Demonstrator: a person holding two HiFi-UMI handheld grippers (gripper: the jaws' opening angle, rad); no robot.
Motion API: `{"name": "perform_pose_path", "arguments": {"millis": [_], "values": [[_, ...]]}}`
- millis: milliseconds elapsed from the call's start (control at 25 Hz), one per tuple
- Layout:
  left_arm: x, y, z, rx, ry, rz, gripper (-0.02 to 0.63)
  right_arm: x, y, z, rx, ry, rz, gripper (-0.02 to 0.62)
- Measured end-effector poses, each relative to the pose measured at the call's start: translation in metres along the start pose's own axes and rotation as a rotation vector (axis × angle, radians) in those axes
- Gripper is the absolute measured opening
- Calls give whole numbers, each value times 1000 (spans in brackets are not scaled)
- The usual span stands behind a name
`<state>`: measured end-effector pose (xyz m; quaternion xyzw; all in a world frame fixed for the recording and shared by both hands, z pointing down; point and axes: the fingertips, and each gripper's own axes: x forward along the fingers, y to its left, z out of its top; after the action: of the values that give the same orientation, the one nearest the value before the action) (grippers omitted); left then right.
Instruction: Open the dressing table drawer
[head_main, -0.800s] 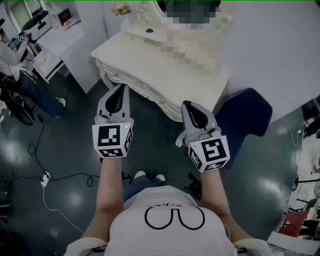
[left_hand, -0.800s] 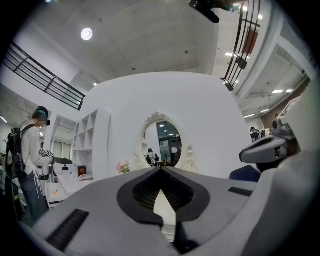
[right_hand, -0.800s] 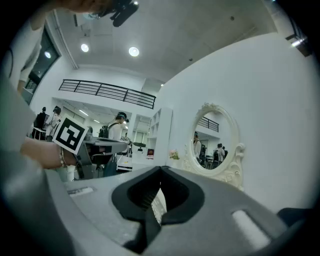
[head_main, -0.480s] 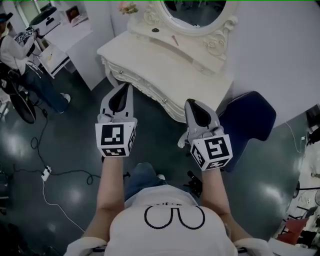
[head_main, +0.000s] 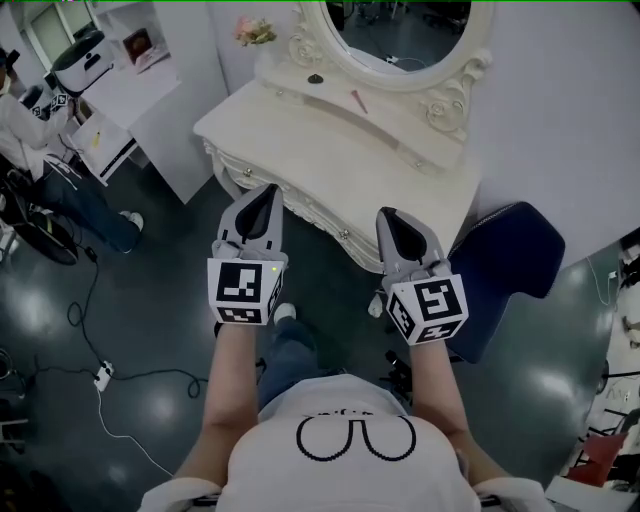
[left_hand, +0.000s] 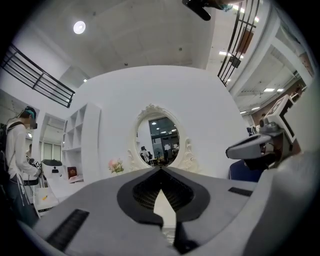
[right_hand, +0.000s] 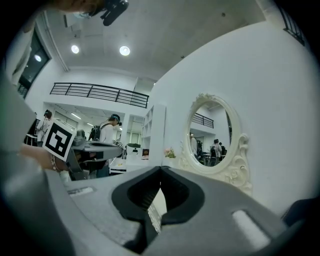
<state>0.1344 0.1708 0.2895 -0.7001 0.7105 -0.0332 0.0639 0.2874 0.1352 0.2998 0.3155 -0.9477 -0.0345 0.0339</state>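
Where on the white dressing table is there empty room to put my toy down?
The wide lower top of the dressing table is bare, from its carved front edge back to the raised ledge under the mirror. That ledge is busier: a small dark thing, a pink stick, and flowers at its left end.

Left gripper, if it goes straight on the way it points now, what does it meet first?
Probably the dressing table: the shut left gripper points at its carved front edge, with nothing between them. How far off it is stays unclear.
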Motion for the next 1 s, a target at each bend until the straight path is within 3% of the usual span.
{"name": "perform_pose_path", "arguments": {"millis": [560, 1000], "values": [[130, 158, -44, -33, 51, -100, -2, 206, 17, -1, -5, 59, -62, -2], [201, 216, -74, -73, 88, -105, -2, 280, -4, -12, 3, 87, -116, -2]]}}
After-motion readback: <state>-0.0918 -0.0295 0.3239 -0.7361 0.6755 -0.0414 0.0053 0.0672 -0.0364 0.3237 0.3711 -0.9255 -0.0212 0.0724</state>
